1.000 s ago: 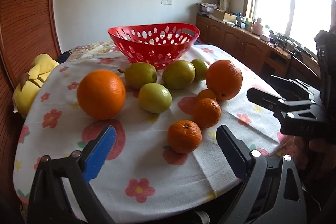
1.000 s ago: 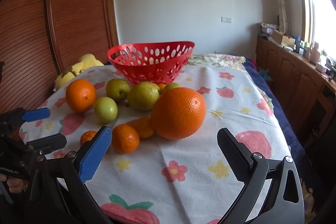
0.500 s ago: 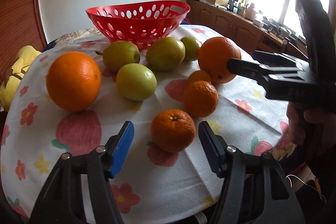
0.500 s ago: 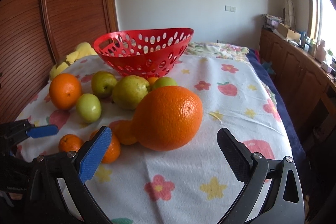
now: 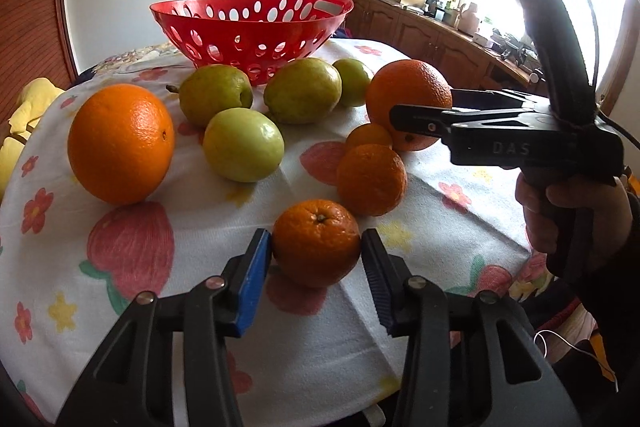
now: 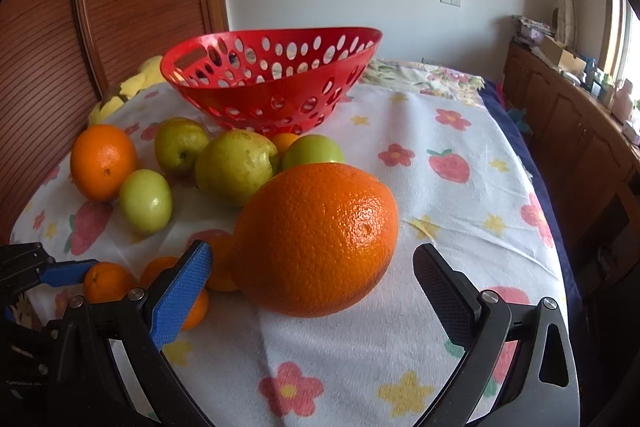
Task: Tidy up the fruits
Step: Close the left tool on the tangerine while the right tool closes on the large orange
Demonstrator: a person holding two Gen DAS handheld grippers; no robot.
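Note:
My left gripper (image 5: 316, 259) has closed onto a small mandarin (image 5: 316, 241) that rests on the tablecloth; both pads touch its sides. My right gripper (image 6: 312, 271) is open and straddles a large orange (image 6: 316, 239) with gaps on both sides; it shows in the left wrist view (image 5: 408, 109) too. An empty red perforated basket (image 5: 256, 27) stands at the back, also in the right wrist view (image 6: 272, 83). Before it lie another large orange (image 5: 120, 143), green pears and apples (image 5: 243, 145), and two more mandarins (image 5: 372, 179).
The table carries a white cloth with flower and strawberry prints (image 6: 460, 187). A yellow soft toy (image 5: 24, 107) sits at the left edge by a wooden wall panel. Wooden cabinets (image 6: 580, 131) run under the window on the right. The person's hand (image 5: 572, 215) holds the right gripper.
My left gripper moved forward and closed from wide open onto the nearest mandarin. My right gripper moved in until the large orange sits between its open fingers.

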